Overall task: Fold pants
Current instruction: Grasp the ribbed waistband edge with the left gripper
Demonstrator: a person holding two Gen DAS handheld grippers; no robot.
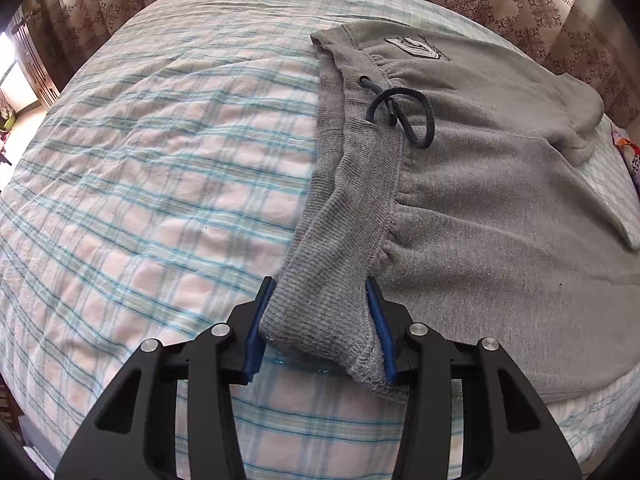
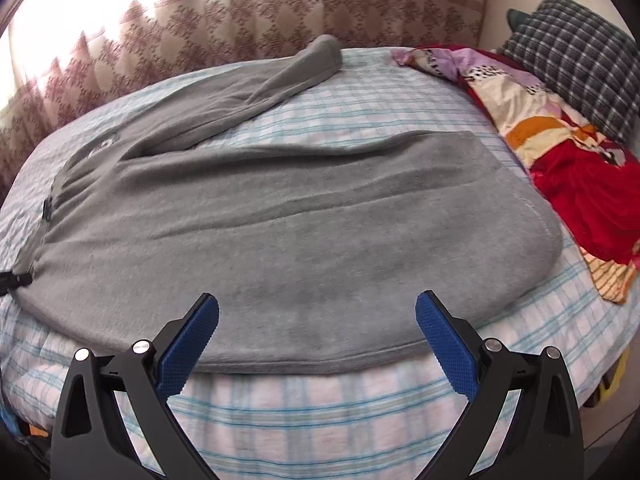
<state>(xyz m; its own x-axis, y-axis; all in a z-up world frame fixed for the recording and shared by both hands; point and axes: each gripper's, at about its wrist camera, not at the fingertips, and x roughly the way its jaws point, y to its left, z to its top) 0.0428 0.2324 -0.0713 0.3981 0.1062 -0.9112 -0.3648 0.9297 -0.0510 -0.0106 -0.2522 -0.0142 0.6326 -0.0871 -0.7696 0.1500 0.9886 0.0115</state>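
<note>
Pants (image 1: pixel 480 200) spread on the bed (image 1: pixel 140 160), waistband corner between the left tongs (image 1: pixel 320 340).
Left tongs straddle the ribbing without clearly clamping, so it may slip; right tongs (image 2: pixel 316 336) gape apart, holding nothing.

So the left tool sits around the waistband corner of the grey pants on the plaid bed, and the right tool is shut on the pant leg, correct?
Not quite. The right tool is open, its jaws spread wide over the near edge of the grey pants, gripping nothing, as the right wrist view shows. The left tool does sit around the waistband corner on the plaid bed.
</note>
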